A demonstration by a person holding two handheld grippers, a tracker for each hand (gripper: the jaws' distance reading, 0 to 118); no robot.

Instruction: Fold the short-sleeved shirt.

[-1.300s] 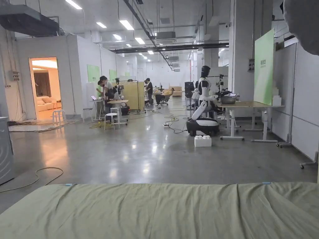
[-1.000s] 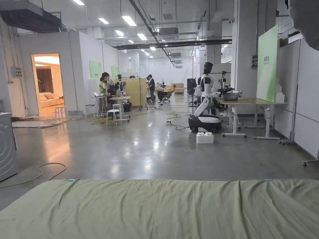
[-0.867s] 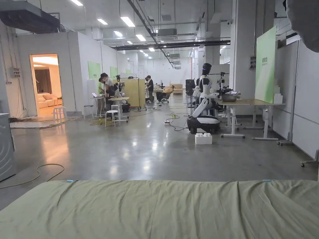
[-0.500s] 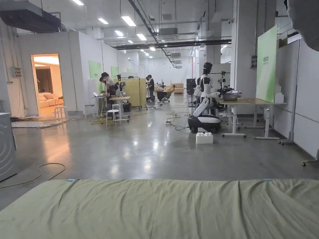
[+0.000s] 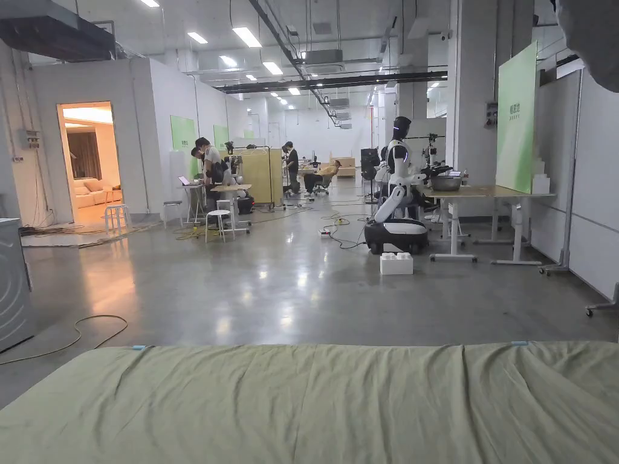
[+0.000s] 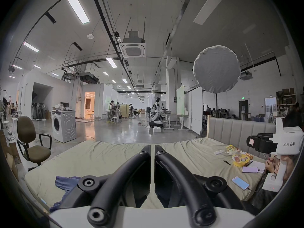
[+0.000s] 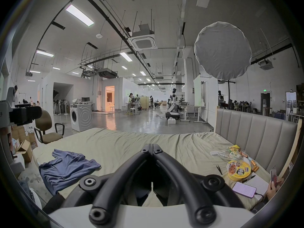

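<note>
While both tools are hovering over the bed [image 7: 115, 142] with nothing in them, the left gripper [image 6: 152, 151] is showing its jaws nearly together and the right gripper [image 7: 151, 146] its tips touching. Compared with a second ago, the head view is hardly shifting, so folding is not starting yet. The shirt [image 7: 67, 167] is lying crumpled near the bed's left edge, with much free sheet beside it; snacks [image 7: 238, 169] are crowding the far right.

Nothing among the things themselves changes. The wrinkled olive-green bed sheet [image 5: 314, 405] lies as before, and the white humanoid robot [image 5: 396, 199] keeps its place.
</note>
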